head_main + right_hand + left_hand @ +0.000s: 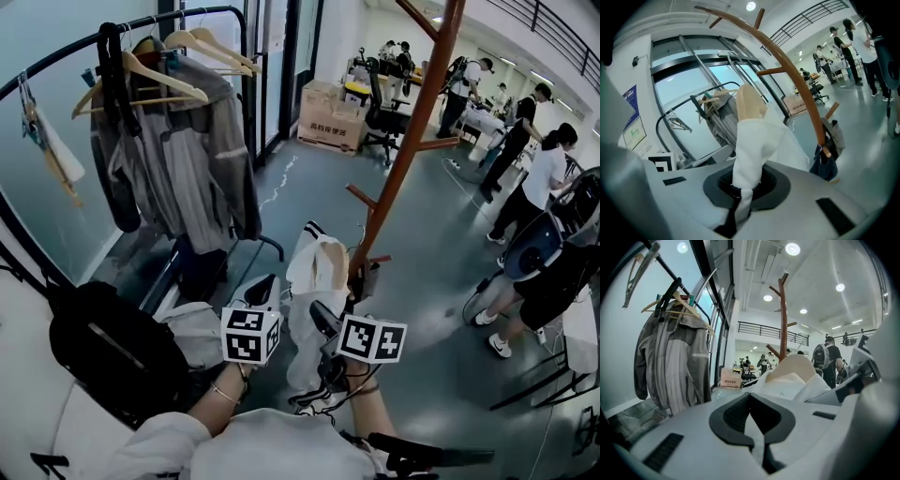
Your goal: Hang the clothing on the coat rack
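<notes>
Currently, coat rack [412, 141]: brown trunk with upslanting pegs, just beyond the load; white garment [314, 281]: on a wooden hanger [747, 103], close by the lower trunk; long axis runs from the jaws up and away, hanger end leading toward the rack; right gripper [743, 187]: clenched on a bunched fold of it; left gripper [757, 420]: jaws together, seemingly empty; advice: lift the hanger above a peg, keep the pinch firm, lower gently.

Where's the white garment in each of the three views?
Head view: white garment, lower centre.
Left gripper view: right of centre, beyond the jaws.
Right gripper view: centre, pinched by the right gripper.
Shared landmark: the brown coat rack.
</notes>
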### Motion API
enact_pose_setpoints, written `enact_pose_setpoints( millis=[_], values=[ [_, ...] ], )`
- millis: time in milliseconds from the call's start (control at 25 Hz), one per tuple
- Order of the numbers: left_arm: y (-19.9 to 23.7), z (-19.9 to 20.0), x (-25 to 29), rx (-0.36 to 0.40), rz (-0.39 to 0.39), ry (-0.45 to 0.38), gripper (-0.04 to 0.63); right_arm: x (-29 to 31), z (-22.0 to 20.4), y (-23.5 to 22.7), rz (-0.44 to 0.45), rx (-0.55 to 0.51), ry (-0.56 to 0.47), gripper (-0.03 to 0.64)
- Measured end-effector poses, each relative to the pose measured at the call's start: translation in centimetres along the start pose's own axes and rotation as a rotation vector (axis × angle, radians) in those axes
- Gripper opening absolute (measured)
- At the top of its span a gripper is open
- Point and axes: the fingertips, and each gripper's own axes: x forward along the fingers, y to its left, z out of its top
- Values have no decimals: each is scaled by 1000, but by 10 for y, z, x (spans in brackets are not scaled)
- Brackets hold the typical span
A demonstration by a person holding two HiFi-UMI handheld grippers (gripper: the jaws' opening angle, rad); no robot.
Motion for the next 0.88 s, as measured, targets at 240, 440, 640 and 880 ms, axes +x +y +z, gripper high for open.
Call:
enact_pose_setpoints(
  millis=[240,440,640,880],
  values=[
    [-1,3,24,-14,47,9,8,5,14,-19,28,-15,37,29],
    [-3,6,42,-18,84,2,8,7,23,-29,68,-25,69,29],
    [-4,14,52,-36,128,-20,8,11,31,-36,103,-55,104,29],
    [0,10,60,-19,129,-3,8,24,32,-38,103,-75,124,29]
  ],
)
